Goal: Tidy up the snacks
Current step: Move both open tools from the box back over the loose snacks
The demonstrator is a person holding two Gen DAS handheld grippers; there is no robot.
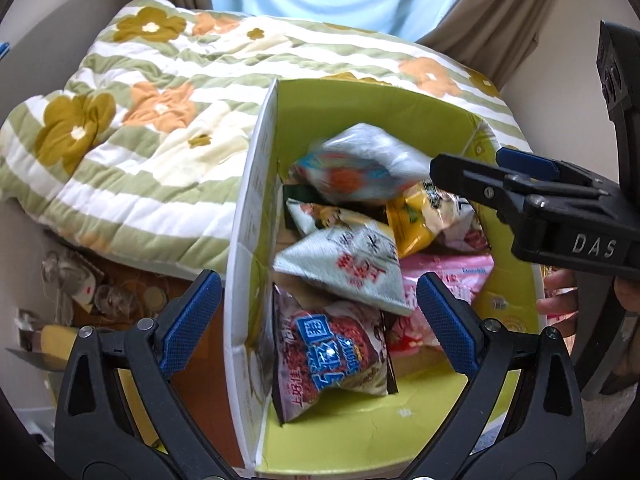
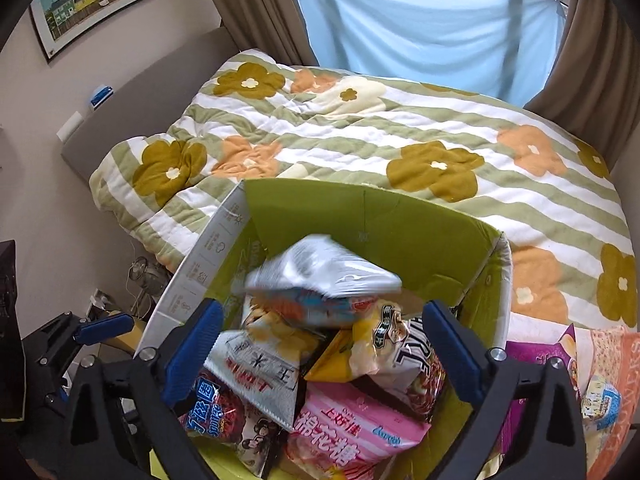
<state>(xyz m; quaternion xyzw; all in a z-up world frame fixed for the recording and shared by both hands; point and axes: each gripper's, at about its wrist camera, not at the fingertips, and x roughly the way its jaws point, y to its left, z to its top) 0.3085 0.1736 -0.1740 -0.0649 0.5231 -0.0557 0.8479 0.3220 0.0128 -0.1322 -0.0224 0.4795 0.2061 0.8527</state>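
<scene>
Silvery, blurred snack bag (image 2: 324, 280) sits atop the other packets in the green box (image 2: 400, 216) on the floral quilt (image 2: 360, 132), free of the right gripper (image 2: 320, 356), whose jaws gape wide, as do the left gripper's (image 1: 316, 324).

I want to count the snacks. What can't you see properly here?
- Top bag: blurred in both views, print unreadable.
- Pink bag: left view, partly hidden behind the left hand-held gripper.
- Snacks at the bottom of the box: buried under others, so no sure count.
- Purple bag: right view, hidden behind the gripper's finger.
</scene>
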